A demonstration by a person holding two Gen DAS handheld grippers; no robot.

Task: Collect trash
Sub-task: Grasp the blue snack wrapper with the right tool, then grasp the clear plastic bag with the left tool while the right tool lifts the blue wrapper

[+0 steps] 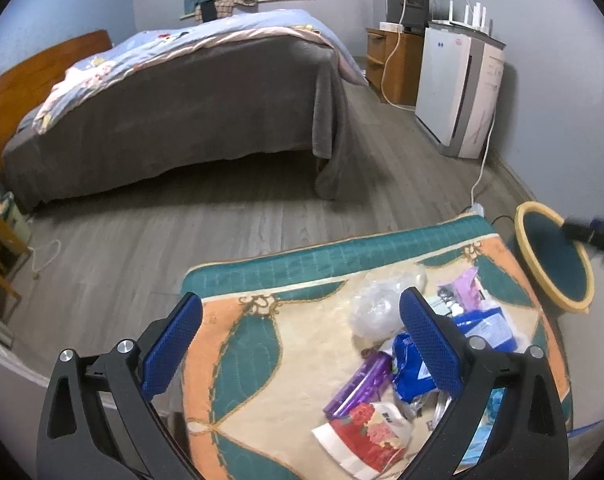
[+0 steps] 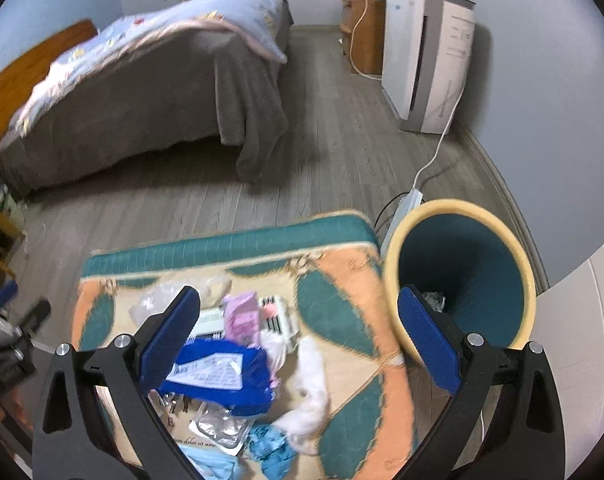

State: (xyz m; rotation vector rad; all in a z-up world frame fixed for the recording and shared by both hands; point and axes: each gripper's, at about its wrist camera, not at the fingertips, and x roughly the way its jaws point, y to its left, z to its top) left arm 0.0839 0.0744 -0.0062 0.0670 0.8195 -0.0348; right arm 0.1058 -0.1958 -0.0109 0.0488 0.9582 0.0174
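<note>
Both tools are hovering released and empty over the table [image 2: 342, 276]. The blue wrapper [image 2: 221, 372] is lying just below the right tool [image 2: 299, 340] — nearer arm — long axis crosswise, bin [image 2: 394, 280] standing to its right.

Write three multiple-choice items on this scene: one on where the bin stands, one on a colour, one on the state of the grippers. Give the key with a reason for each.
1. Where does the trash bin stand?
A. On the bed
B. On the floor beside the patterned cushion
C. On the cushion among the trash

2. What colour is the bin's rim?
A. Red
B. Black
C. Pale yellow

3. How are the two grippers?
A. Both open and holding nothing
B. Both shut on wrappers
C. Left shut on the blue packet

Key: B, the bin sits just off the edge of the patterned cushion; C, a pale yellow band rings its teal inside; A, the left gripper and right gripper show fingers spread wide with nothing between them, the blue packet lying loose.
</note>
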